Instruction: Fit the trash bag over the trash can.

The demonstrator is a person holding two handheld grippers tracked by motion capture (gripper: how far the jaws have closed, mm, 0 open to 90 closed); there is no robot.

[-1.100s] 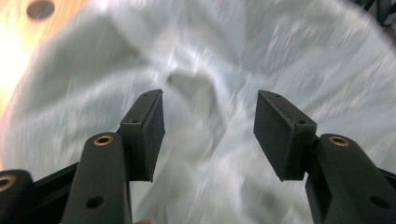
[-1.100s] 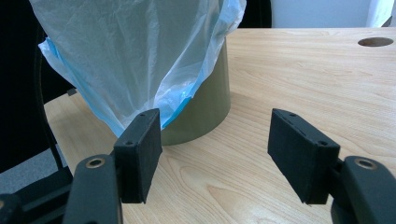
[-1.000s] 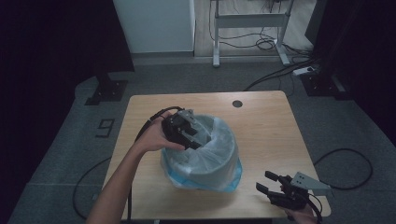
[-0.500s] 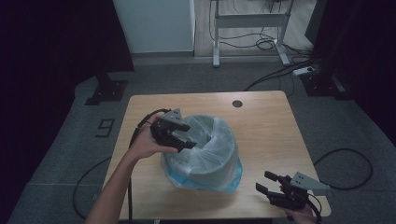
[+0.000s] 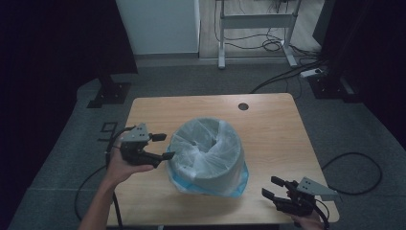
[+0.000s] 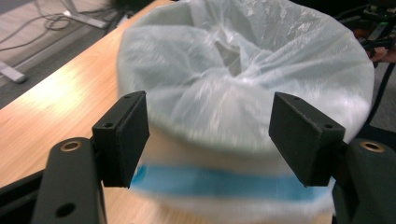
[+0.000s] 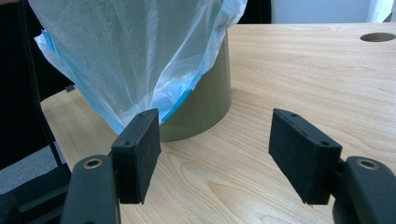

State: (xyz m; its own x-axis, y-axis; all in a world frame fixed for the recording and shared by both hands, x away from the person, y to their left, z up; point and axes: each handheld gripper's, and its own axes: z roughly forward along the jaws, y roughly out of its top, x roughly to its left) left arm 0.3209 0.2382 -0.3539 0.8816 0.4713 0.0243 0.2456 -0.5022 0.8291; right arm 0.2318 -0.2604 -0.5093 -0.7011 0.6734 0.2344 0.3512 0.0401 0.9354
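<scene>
Translucent white plastic bag liner w/ a blue hem (image 5: 207,152) sits draped over a round olive-grey bin (image 7: 205,100) near the middle of the light wooden bench (image 5: 277,129); hem hangs loose down the outside, mouth sunk into the bin.

Step in hand, judged: fitting the liner over the rim. Left hand-held gripper (image 5: 163,146) is just beside the bin's left side, jaws have just been opening, nothing between the pads, so it looks like a release after a tug. Right hand-held gripper (image 5: 272,187) rests by the bench's near right corner, jaws apart, empty, well apart from the bin.

Next move prob. calls for a fresh pinch on slack film at another part of the rim, pulled down & outward w/o tipping the bin; light bin could slide.

Views: left gripper view gives the bunched film and blue band (image 6: 219,179) across the bin's side. Right gripper view gives bare bin wall under the liner on that side, plus a cable hole (image 7: 377,37) in the bench top.
</scene>
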